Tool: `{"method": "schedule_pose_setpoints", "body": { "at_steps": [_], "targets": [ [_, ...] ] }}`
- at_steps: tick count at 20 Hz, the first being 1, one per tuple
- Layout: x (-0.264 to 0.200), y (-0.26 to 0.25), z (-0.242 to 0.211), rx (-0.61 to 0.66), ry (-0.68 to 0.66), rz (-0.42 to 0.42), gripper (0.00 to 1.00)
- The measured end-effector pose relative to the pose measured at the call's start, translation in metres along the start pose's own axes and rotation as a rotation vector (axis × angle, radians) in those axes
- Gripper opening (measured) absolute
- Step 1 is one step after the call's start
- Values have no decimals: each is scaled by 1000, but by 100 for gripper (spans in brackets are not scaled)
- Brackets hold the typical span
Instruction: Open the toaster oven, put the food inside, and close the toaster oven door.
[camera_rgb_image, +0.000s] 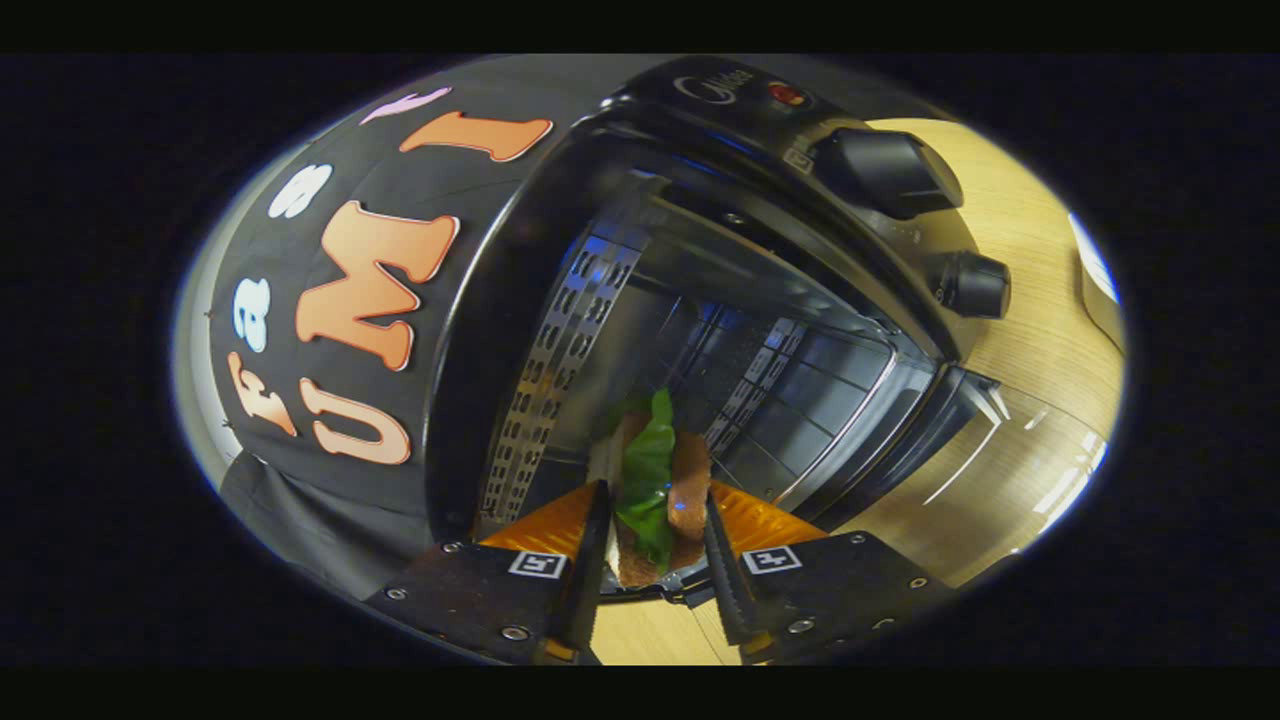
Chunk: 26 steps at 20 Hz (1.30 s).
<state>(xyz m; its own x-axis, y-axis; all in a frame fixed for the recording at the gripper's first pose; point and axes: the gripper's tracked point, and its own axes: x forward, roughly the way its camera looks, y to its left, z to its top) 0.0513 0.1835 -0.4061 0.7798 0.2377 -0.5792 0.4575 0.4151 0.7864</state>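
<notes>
My gripper (657, 540) is shut on a sandwich (648, 462), brown bread with a green lettuce leaf sticking out, pinched upright between both fingers. Just ahead stands the black toaster oven (700, 110), seen tilted. Its cavity (700, 330) is open, with a wire rack and perforated metal side walls in sight. The sandwich's front end reaches the mouth of the cavity. The glass door (985, 445) lies folded down to the right of the fingers, over the table.
Two black knobs (885, 170) (975, 285) sit on the oven's control panel beside the cavity. The oven rests on a light wooden table (1030, 240). A white object (1095, 280) lies at the table's far side beyond the knobs.
</notes>
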Motion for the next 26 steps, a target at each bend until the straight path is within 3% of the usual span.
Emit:
{"method": "schedule_pose_setpoints", "body": {
  "at_steps": [7,10,15,19,26],
  "targets": [
    [-28,-4,-4,-169,67,-43,72],
    [-31,-18,-9,-262,131,-116,88],
    [-55,-36,-9,-413,191,-190,89],
    [-85,-45,-8,-610,241,-225,90],
    [-139,-63,-21,-853,325,-234,90]
  ]
}}
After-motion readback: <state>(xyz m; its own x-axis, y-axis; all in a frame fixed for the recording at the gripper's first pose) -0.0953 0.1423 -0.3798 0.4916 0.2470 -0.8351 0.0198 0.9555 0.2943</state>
